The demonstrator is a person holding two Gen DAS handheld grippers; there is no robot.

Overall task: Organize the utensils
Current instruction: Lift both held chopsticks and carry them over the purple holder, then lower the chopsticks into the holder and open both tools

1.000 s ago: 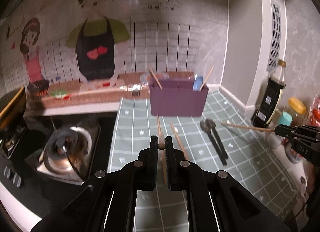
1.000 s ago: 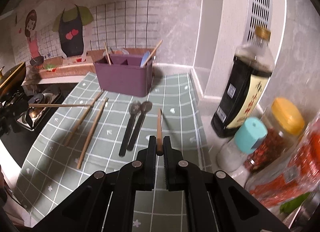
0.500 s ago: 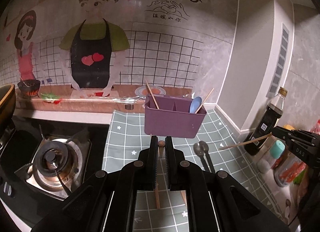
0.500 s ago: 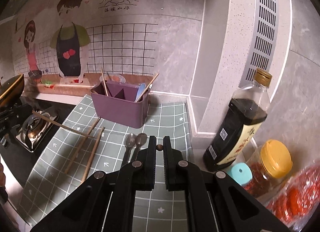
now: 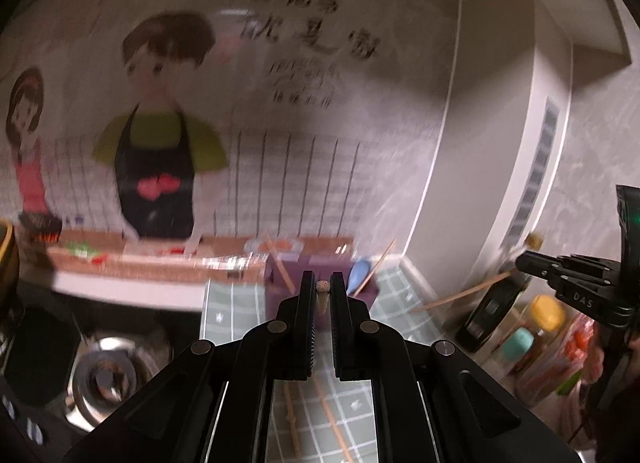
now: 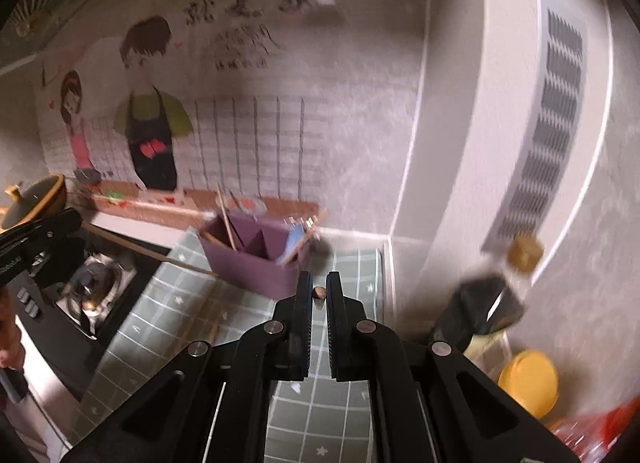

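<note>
Chopsticks: one [image 5: 322, 286] pinched end-on between left gripper [image 5: 322, 295] jaws, another [image 6: 319, 292] clamped the same way in right gripper [image 6: 319, 295]. Purple utensil holder [image 6: 260, 263] ahead of and below both grippers, on green checked mat [image 6: 160, 315]; it holds chopsticks and a blue spoon [image 5: 358, 277]. More chopsticks [image 5: 332, 423] on mat beneath left gripper. Sauce bottle [image 6: 480, 303] and yellow-lidded jar [image 6: 528, 381] right of right gripper. Frames motion-blurred.
</note>
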